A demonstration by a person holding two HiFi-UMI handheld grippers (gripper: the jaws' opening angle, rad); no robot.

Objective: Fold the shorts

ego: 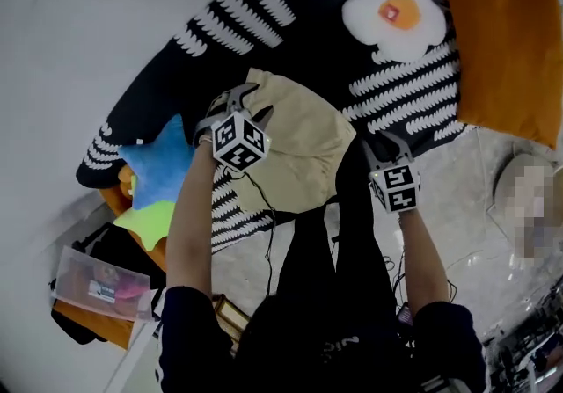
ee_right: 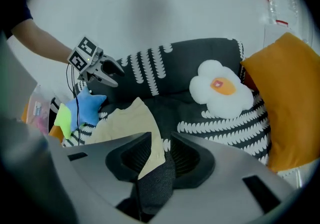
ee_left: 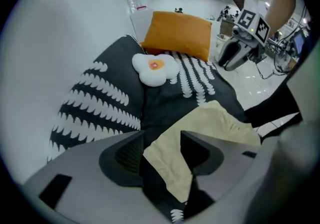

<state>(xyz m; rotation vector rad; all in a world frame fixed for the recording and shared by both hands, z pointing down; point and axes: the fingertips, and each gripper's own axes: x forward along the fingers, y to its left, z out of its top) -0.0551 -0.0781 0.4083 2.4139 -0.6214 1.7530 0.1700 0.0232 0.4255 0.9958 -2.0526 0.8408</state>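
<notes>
At centre-left of the head view, the left gripper (ego: 246, 105) is held over the shorts (ego: 303, 149), jaws spread around their left corner, which is not yet pinched. The shorts are laid flat on the black patterned cover (ego: 334, 40). At centre-right, the right gripper (ego: 385, 147) is pinched on the right corner. Only beige cloth should be gripped there, since dark fabric seems caught too.

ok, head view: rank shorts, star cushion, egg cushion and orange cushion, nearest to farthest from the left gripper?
From the left gripper:
1. shorts, directly under its jaws
2. star cushion, lower left of it
3. egg cushion, upper right
4. orange cushion, far right
</notes>
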